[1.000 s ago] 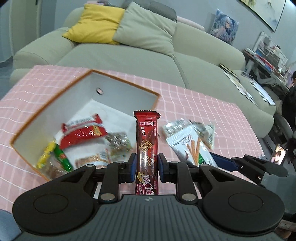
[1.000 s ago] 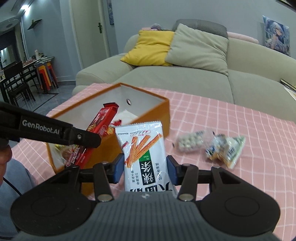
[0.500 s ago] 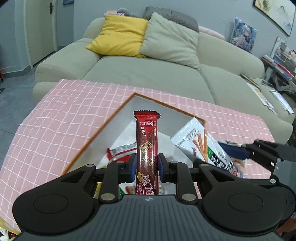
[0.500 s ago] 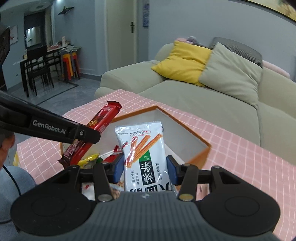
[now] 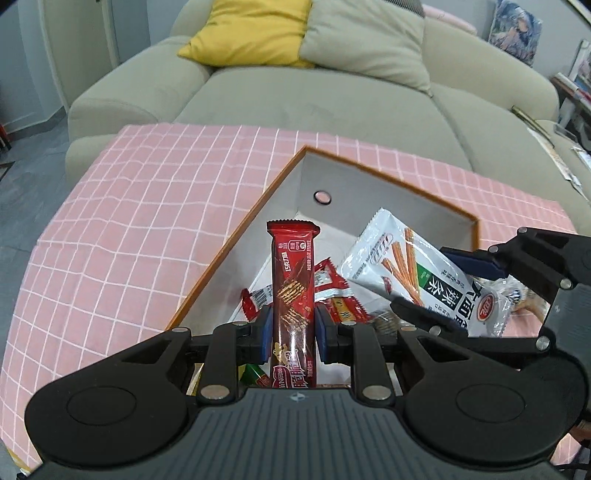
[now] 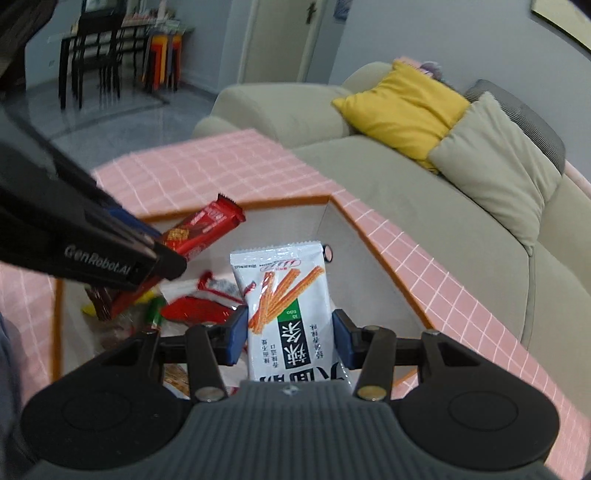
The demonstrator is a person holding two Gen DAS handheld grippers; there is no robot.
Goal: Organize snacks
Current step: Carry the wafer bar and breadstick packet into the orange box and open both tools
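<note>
My left gripper [image 5: 291,334] is shut on a dark red chocolate wafer bar [image 5: 293,295] that stands upright between its blue pads. My right gripper [image 6: 290,338] is shut on a white packet of spicy sticks [image 6: 288,306]. Both snacks hang over the open orange-edged box [image 5: 388,181], whose white inside holds several wrappers [image 5: 332,288]. In the right wrist view the left gripper's fingers [image 6: 110,254] reach in from the left with the red bar [image 6: 201,229]. The left wrist view shows the white packet [image 5: 410,266] in the right gripper [image 5: 443,284] on the right.
The box [image 6: 376,254] sits on a pink checked tablecloth [image 5: 147,221]. A beige sofa [image 5: 332,96] with a yellow cushion [image 5: 251,29] and a grey cushion stands just behind the table. Dining chairs [image 6: 96,48] stand far back left. Another packet [image 5: 524,295] lies right of the box.
Both grippers have carried their snacks leftward over the box, which now lies directly beneath them. The right gripper has rolled. Neither grip has changed.
</note>
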